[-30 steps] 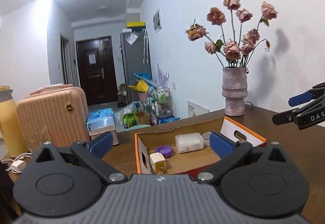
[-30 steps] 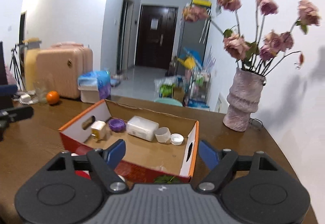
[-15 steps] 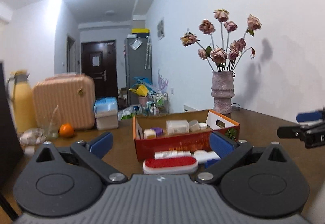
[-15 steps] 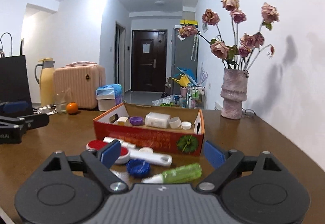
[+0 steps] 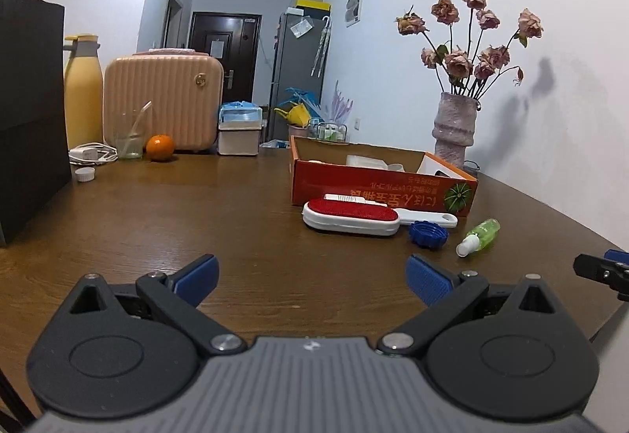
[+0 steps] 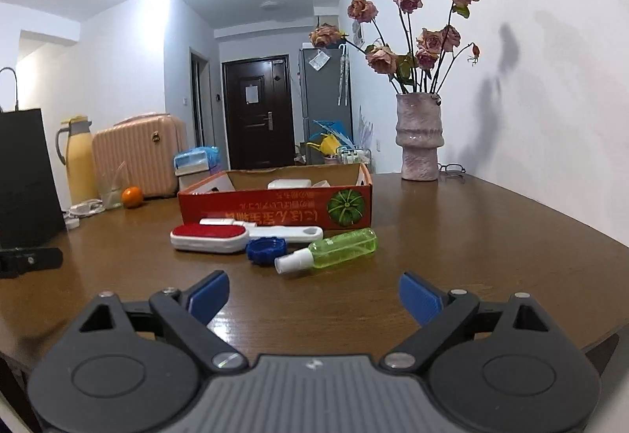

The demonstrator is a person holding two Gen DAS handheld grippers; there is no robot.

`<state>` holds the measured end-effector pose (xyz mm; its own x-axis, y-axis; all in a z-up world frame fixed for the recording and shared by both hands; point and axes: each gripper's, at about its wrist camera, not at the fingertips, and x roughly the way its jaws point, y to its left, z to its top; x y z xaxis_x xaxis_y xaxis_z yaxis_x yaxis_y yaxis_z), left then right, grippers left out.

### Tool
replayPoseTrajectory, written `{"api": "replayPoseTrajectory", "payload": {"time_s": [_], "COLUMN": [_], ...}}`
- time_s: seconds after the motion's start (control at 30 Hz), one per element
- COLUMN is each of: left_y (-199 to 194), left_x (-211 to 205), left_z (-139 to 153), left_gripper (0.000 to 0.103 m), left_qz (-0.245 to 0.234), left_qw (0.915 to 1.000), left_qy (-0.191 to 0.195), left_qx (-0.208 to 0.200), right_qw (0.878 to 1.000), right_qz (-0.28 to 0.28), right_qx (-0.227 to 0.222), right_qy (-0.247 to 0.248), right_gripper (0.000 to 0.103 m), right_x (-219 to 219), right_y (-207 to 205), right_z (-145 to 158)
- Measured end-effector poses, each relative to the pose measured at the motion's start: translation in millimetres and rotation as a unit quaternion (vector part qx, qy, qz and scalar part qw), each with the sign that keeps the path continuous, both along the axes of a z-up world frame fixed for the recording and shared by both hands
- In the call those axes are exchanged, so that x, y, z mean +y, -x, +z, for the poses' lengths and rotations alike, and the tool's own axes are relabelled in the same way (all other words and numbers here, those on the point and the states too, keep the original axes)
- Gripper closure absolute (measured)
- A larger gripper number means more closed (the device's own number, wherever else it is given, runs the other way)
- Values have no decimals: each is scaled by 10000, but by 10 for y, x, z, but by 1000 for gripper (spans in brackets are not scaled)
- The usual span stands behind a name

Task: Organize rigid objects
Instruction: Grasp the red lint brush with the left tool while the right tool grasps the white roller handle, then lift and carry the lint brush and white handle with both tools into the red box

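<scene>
Both grippers have dropped low. The right gripper is opening its empty jaws; the left gripper is spread, empty. The green bottle lies mid-frame before the box, ready for grabbing.

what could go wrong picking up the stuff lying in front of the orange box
1. The green plastic spray bottle lies on its side on the smooth brown wooden table; it may roll away if the right tongs, whose jaws are opening with nothing between them, nudge it.
2. The blue ridged bottle cap sits tight against the white lint brush with the red pad and beside the bottle, so grabbing one could shove the others.
3. The cap is low and flat, so it could slip out.
</scene>
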<state>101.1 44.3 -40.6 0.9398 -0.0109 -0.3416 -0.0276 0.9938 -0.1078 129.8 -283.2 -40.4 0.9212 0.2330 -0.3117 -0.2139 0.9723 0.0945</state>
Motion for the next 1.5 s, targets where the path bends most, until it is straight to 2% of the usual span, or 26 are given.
{"api": "replayPoseTrajectory", "payload": {"time_s": [0.17, 0.43, 0.53, 0.7, 0.83, 0.93, 1.03, 1.1, 1.17, 1.23, 1.27, 1.4, 1.5], "left_y": [-275, -947, -1257, -1763, -2170, -2398, -2544, -2628, -2654, -2651, -2643, -2588, -2559], "left_x": [-39, -12, 44, 89, 145, 188, 237, 277, 314, 335, 326, 299, 279], "left_z": [-58, 11, 19, 10, -71, -122, -169, -216, -255, -270, -265, -244, -251], "left_gripper": [0, 0, 0, 0, 1, 4, 15, 26, 27, 31, 37, 54, 54], "left_qz": [-22, -124, -149, -150, -349, -463, -516, -570, -610, -654, -687, -885, -894], "left_qw": [9997, 9989, 9977, 9961, 9926, 9907, 9891, 9863, 9848, 9847, 9848, 9853, 9858], "left_qy": [-101, -213, -135, -364, -256, -82, 97, 323, 544, 632, 647, 727, 739], "left_qx": [203, 401, 640, 795, 1136, 1278, 1375, 1514, 1531, 1485, 1456, 1268, 1217], "right_qw": [9999, 9976, 9969, 9945, 9893, 9846, 9822, 9810, 9810, 9820, 9822, 9797, 9804], "right_qz": [47, 175, 323, 456, 536, 578, 605, 588, 560, 518, 521, 621, 617], "right_qx": [129, 620, 675, 918, 1324, 1599, 1725, 1814, 1840, 1813, 1804, 1902, 1871], "right_qy": [-11, -244, -239, -191, -314, -416, -421, -346, -255, -128, -88, -94, -13], "right_gripper": [13, 31, 33, 34, 54, 56, 55, 56, 61, 63, 64, 82, 84], "right_x": [16, 37, 61, 57, 61, 87, 147, 196, 225, 245, 256, 295, 330], "right_y": [-211, -873, -1141, -1717, -2215, -2536, -2718, -2781, -2806, -2809, -2812, -2838, -2833], "right_z": [0, 25, 61, 94, 31, -52, -148, -211, -266, -273, -277, -306, -313]}}
